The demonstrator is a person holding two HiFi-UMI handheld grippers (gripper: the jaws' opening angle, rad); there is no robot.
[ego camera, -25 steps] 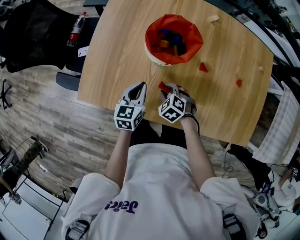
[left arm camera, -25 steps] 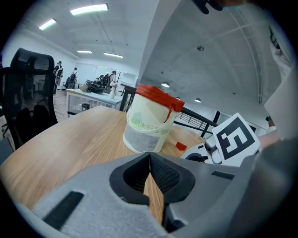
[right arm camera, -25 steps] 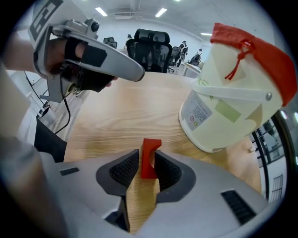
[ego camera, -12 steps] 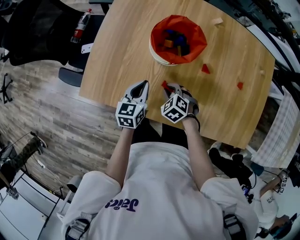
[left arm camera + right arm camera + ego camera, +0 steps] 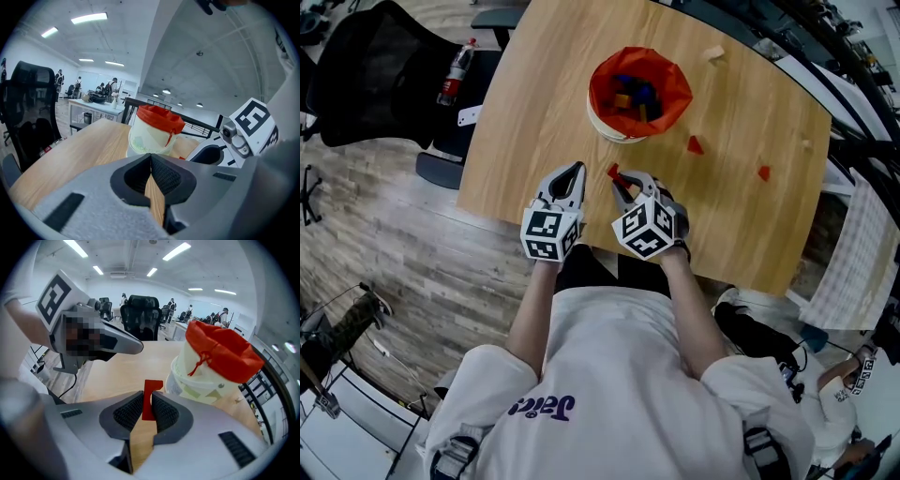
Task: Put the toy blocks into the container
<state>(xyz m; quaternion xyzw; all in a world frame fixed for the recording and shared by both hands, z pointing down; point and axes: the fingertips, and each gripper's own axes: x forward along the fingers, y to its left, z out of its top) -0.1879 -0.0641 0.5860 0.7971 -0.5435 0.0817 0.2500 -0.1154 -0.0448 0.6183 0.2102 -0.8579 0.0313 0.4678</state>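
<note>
My right gripper [image 5: 151, 405] is shut on a flat red block [image 5: 151, 398], which stands upright between the pads; the head view shows that red block [image 5: 612, 172] at the right gripper [image 5: 621, 180] tips, near the table's front. The white bucket with a red liner [image 5: 637, 94] holds several coloured blocks and stands just beyond; it rises close ahead as the bucket [image 5: 211, 371]. My left gripper [image 5: 571, 172] rests beside the right one, and in its own view the left gripper [image 5: 151, 157] has jaws shut with nothing between them. Two red blocks [image 5: 695, 144] [image 5: 763, 172] lie on the table to the right.
A pale wooden block [image 5: 715, 53] lies behind the bucket and a small one [image 5: 806, 143] near the table's right edge. A black chair [image 5: 375, 75] with a bottle [image 5: 456, 70] stands left of the wooden table [image 5: 534, 84]. The table's front edge runs just under both grippers.
The right gripper's jaws have closed on the red block that lay at their tips. Both grippers stay close together at the table's front.
</note>
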